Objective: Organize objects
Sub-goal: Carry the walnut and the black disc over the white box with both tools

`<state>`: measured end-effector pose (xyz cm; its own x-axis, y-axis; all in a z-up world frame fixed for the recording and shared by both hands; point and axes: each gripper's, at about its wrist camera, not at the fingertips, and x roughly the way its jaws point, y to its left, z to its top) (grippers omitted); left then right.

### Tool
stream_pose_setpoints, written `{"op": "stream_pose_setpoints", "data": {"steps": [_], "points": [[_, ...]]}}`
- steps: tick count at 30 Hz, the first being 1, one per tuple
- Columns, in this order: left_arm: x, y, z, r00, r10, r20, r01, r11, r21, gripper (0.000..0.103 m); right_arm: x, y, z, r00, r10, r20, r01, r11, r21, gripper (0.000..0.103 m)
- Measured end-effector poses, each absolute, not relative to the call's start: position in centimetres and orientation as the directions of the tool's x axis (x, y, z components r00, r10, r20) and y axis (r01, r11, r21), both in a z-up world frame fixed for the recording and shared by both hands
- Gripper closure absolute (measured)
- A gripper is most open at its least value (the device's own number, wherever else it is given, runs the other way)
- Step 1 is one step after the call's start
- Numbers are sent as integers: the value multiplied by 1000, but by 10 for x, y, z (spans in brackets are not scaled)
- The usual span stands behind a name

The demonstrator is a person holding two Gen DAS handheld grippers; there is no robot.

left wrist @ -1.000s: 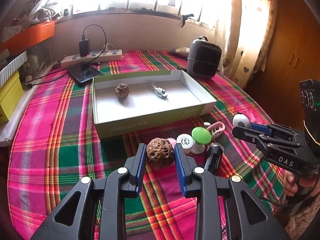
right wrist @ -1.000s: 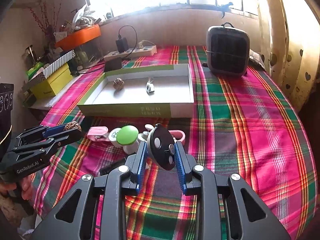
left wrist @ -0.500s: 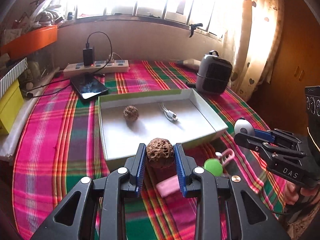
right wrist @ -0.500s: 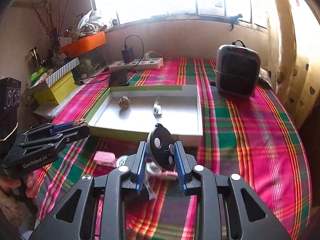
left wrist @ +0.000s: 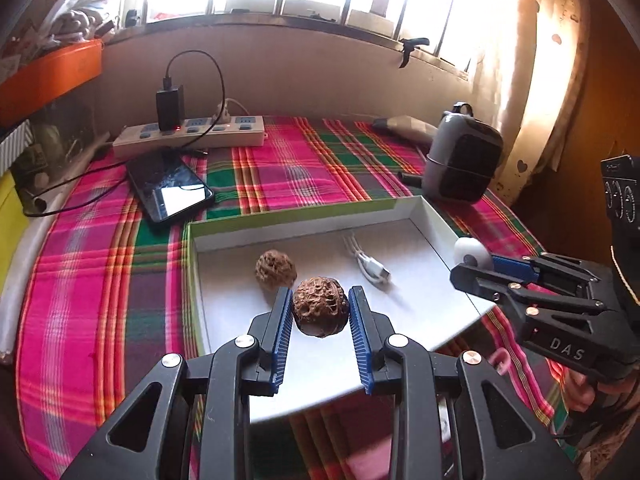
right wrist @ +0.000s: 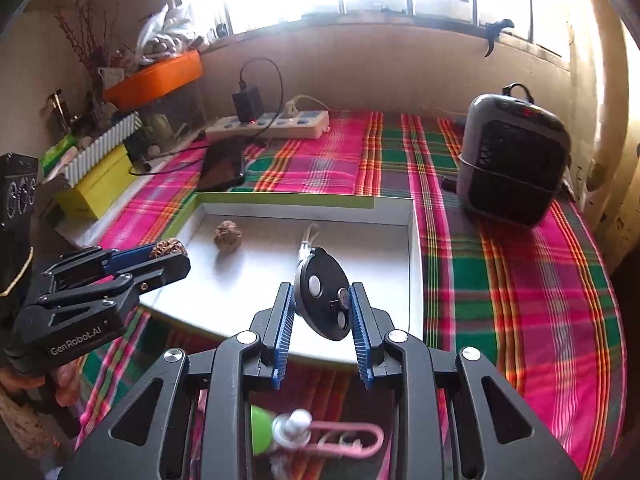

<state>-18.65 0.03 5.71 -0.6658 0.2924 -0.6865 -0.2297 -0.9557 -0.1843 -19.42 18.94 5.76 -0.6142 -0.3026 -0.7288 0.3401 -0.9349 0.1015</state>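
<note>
We are partway through. Two things already lie inside the shallow white cardboard tray with the green rim (left wrist: pixel 434 216): a brown wrinkled walnut (left wrist: pixel 276 270) towards the far left and a short white cable with a metal plug (left wrist: pixel 370 266) to its right. Our left tool (left wrist: pixel 319 312) pinches a second, darker wrinkled walnut (left wrist: pixel 319 311) between its blue pads, held above the tray's near left part. Our right tool (right wrist: pixel 322 312) pinches a black oval disc with small round buttons (right wrist: pixel 322 294), held on edge over the tray's near right part. By our judgement both only need setting down. Left on the plaid tabletop (right wrist: pixel 520 280), near the tray's front edge, we see a green-capped white piece (right wrist: pixel 264 428) and a pink loop-shaped clip (right wrist: pixel 348 438); those are not yet sorted.
</note>
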Motion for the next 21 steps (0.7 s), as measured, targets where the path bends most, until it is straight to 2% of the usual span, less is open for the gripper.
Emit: {"op": "stream_pose_setpoints", "data": {"steps": [11, 21], "points": [[-230, 11, 42, -633, 272, -725, -225, -961, -164, 77, -245, 185, 36, -568, -276, -775, 318, -942, 103, 74], [-242, 18, 39, -638, 262, -724, -237, -962, -139, 76, -267, 181, 22, -541, -244, -805, 302, -949, 85, 74]]}}
